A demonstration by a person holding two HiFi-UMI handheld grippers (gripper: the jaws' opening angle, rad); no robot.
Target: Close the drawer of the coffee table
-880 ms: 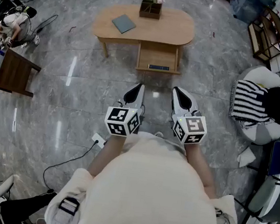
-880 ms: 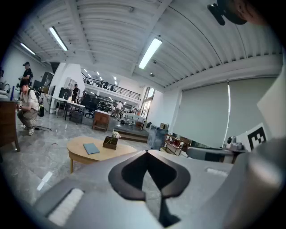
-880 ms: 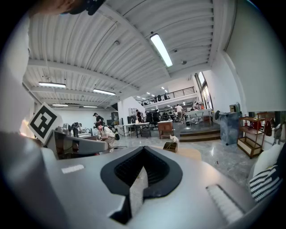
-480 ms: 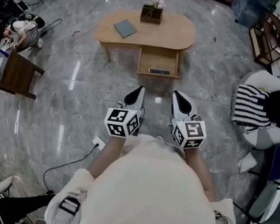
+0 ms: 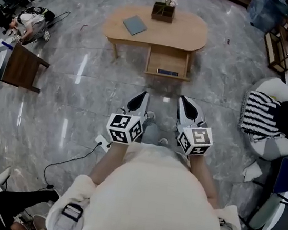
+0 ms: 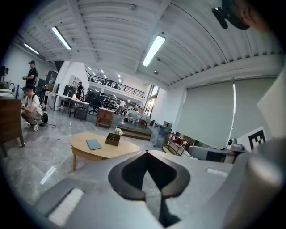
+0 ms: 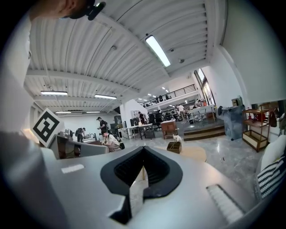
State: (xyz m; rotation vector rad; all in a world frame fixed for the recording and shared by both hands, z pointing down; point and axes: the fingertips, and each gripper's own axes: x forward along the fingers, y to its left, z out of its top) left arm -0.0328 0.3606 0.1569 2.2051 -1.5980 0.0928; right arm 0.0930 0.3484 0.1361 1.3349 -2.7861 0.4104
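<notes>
Straight ahead: the coffee table (image 5: 189,36), an oval of pale wood, stands on the grey marble floor (image 5: 82,103) well apart from both grippers.
Drawer: the drawer (image 5: 168,62) is pulled out from under the front edge of the worktop, toward the person, so it stands open; a small dark flat thing (image 5: 167,72) lies at its near end.
On the worktop: a blue-grey book (image 5: 135,25) lies flat left of middle; a dark box of pale flowers (image 5: 163,11) stands at the far edge.
Left gripper: the left gripper (image 5: 144,95) is held out in front of the person's body, pointing at the table and a little downward; its jaws are pressed together with nothing between them, as the left gripper view shows (image 6: 147,152).
Right gripper: the right gripper (image 5: 183,100) sits beside the left one, the two apart and roughly level; its jaws too are together and empty (image 7: 144,147).
Left of the scene: a dark brown side table (image 5: 20,65), and a person crouching (image 5: 30,19) beyond it.
Right of the scene: a black-and-white striped cloth (image 5: 258,114) on a pale seat.
Near floor: a black cable (image 5: 68,162) runs to a white socket block.
</notes>
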